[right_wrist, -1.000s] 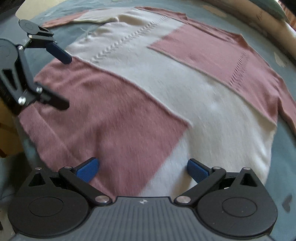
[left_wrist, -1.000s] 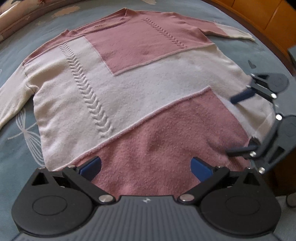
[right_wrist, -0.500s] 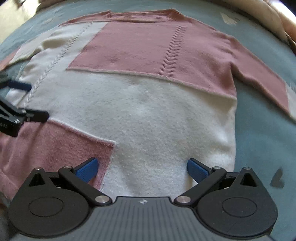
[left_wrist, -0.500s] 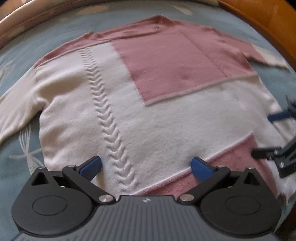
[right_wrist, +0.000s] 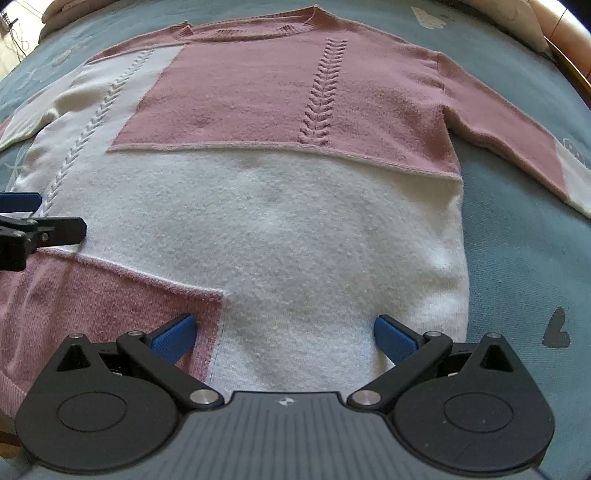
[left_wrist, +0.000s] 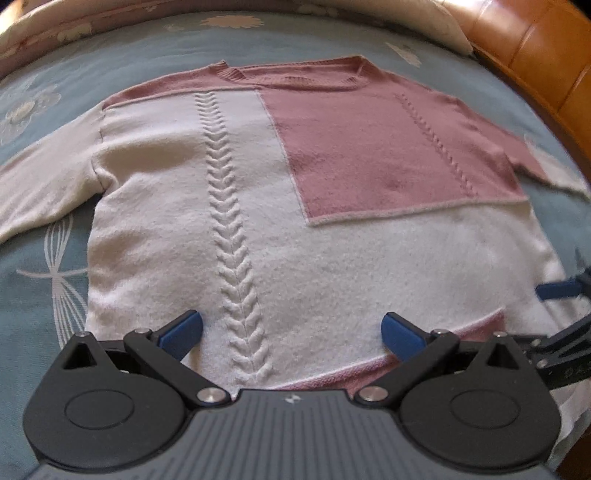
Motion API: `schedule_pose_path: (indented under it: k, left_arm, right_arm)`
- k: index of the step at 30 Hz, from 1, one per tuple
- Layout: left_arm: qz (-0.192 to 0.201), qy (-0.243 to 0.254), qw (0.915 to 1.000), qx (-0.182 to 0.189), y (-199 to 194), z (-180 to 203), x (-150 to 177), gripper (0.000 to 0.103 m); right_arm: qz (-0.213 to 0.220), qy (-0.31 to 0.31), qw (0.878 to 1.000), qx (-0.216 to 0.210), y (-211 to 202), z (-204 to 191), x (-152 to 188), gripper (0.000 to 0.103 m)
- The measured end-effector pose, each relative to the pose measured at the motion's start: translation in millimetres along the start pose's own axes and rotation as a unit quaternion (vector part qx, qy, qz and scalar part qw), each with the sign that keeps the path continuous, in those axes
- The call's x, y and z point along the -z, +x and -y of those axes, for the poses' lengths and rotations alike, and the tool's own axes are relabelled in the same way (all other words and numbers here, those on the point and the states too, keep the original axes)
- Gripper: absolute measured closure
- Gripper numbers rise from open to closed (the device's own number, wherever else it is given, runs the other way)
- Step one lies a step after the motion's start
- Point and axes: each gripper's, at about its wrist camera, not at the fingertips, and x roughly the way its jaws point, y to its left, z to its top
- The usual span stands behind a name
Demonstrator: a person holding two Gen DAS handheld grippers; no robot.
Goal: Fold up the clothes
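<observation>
We had the pink-and-cream knit sweater (left_wrist: 295,229) spread flat and face up on the bed's blue floral bedspread (left_wrist: 44,295), neckline at the far end, hem nearest us, both sleeves thrown out to the sides. No fold showed anywhere in it. Laid open like that, every edge could be reached.

Our left tool (left_wrist: 291,328) hovered over the near part of the body beside the cable braid (left_wrist: 232,236), its blue pads spread wide with nothing between them. Our right tool (right_wrist: 284,330) hung over the near right part, straddling the seam where the lower pink panel (right_wrist: 92,295) met cream, likewise wide apart and empty. Each tool showed at the edge of the other's view, so they sat near one another above the hem end.

For room, the right side seam and right sleeve (right_wrist: 517,147) had bare bedspread alongside them. The left sleeve (left_wrist: 40,184) ran out of the left view. A tan headboard-like surface (left_wrist: 546,55) rose at the far right, and a pale quilt edge (left_wrist: 92,22) lay beyond the collar, so far-side space looked tighter than the sides.
</observation>
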Motion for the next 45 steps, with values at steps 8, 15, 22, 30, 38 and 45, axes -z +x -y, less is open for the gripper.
schedule_pose_path:
  k: [8, 15, 22, 30, 38, 45]
  left_arm:
    - [-0.016, 0.008, 0.9996, -0.020, 3, 7, -4, 0.000]
    - [-0.037, -0.010, 0.9985, -0.039, 5, 12, -7, 0.000]
    - [-0.033, -0.026, 0.9980, -0.047, 5, 13, -5, 0.000]
    - [-0.038, -0.013, 0.9987, -0.031, 1, 8, -14, 0.006]
    - [0.026, -0.156, 0.9874, -0.008, -43, -85, -33, 0.021]
    - [0.104, -0.441, 0.8907, -0.028, -76, -242, -6, 0.022]
  right_arm:
    - [0.016, -0.011, 1.000, -0.002, -2, 0, 4, 0.000]
    - [0.007, -0.057, 0.998, -0.027, -6, 4, 10, 0.000]
    - [0.011, -0.087, 0.995, -0.041, -10, 7, 20, 0.000]
    - [-0.024, -0.082, 0.996, -0.031, -7, 3, 11, 0.000]
    - [-0.083, -0.066, 0.992, -0.064, -18, -9, -33, 0.000]
    - [-0.088, -0.009, 0.989, -0.117, -15, -54, -83, 0.000]
